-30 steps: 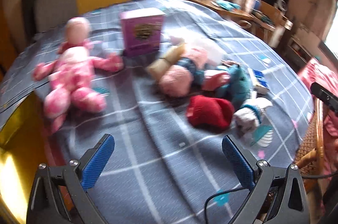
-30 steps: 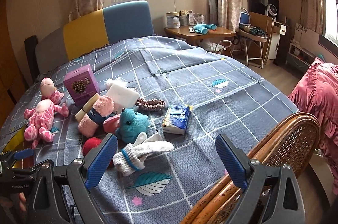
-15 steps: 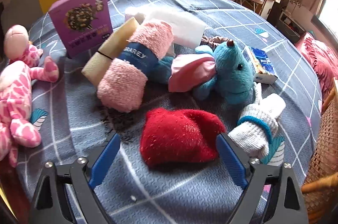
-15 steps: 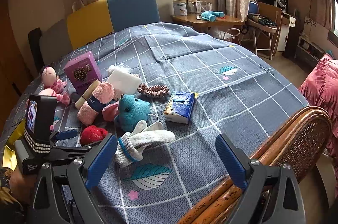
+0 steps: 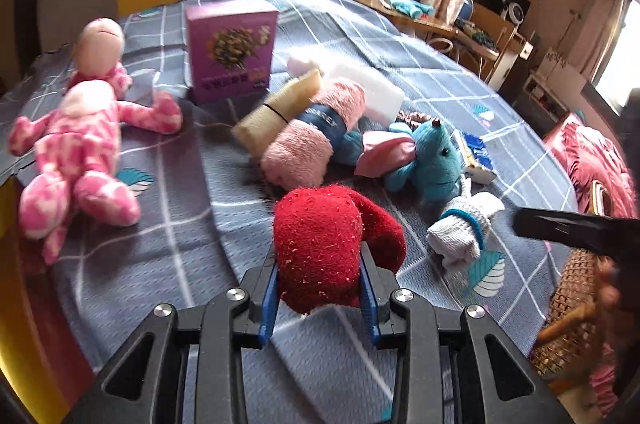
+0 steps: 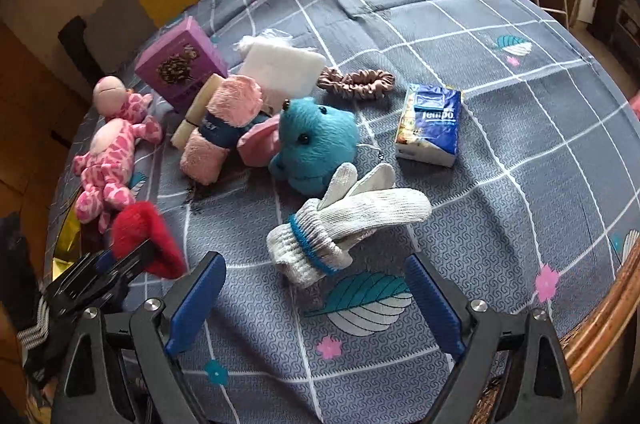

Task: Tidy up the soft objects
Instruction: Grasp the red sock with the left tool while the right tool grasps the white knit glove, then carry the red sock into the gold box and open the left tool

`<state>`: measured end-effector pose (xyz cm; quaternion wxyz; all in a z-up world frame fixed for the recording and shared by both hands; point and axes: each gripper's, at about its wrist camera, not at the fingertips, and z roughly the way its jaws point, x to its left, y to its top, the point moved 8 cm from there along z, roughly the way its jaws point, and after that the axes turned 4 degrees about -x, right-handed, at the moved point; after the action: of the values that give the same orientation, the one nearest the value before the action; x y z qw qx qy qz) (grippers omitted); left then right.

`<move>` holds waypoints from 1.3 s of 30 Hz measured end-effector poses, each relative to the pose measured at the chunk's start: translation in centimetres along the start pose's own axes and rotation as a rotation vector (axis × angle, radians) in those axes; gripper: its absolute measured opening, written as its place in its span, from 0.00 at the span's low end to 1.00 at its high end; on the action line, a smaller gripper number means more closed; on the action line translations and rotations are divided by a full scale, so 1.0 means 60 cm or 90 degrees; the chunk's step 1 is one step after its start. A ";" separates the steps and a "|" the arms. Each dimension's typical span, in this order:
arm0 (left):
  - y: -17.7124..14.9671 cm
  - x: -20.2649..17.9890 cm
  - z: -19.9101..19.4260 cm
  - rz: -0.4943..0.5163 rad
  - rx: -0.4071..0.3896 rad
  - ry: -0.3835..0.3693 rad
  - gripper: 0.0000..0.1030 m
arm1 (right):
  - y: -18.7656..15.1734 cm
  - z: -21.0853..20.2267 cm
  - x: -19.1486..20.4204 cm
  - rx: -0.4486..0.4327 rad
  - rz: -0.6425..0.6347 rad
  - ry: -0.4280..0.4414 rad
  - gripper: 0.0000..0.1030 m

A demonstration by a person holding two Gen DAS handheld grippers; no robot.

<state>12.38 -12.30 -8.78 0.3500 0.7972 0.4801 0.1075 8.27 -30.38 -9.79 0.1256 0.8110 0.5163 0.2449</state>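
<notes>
My left gripper [image 5: 320,288] is shut on a red fuzzy sock [image 5: 328,244] and holds it above the blue checked bedspread [image 5: 180,224]; it also shows in the right wrist view [image 6: 140,236]. My right gripper [image 6: 316,300] is open and empty, just in front of a white knitted glove [image 6: 348,224]. A teal plush toy [image 6: 316,140], a rolled pink towel [image 6: 220,128], a pink spotted doll [image 6: 108,152] and a brown scrunchie [image 6: 356,82] lie on the bed.
A purple box [image 6: 180,64], a white foam block [image 6: 280,68] and a blue tissue pack [image 6: 430,122] lie among the toys. A wicker chair rim [image 6: 600,320] is at the bed's right edge. A desk [image 5: 440,24] stands behind.
My left gripper closed on the red sock and lifted it off the bed. My right gripper moved forward and down toward the white glove.
</notes>
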 end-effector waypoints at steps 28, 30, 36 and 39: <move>-0.074 0.492 -0.187 -0.356 -0.050 0.213 0.33 | 0.000 0.112 0.003 0.045 -0.040 -0.085 0.51; -0.066 0.510 -0.167 -0.365 -0.040 0.227 0.33 | -0.004 0.115 0.008 0.042 -0.044 -0.086 0.51; -0.044 0.543 -0.112 -0.367 -0.018 0.260 0.35 | -0.023 0.124 0.017 0.031 -0.061 -0.089 0.51; -0.039 0.558 -0.091 -0.363 -0.004 0.282 0.39 | -0.025 0.127 0.024 0.029 -0.072 -0.095 0.51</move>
<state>25.27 19.01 -11.83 0.2557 0.5878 0.7469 0.1769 11.62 -28.05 -16.58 0.1589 0.7990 0.5562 0.1642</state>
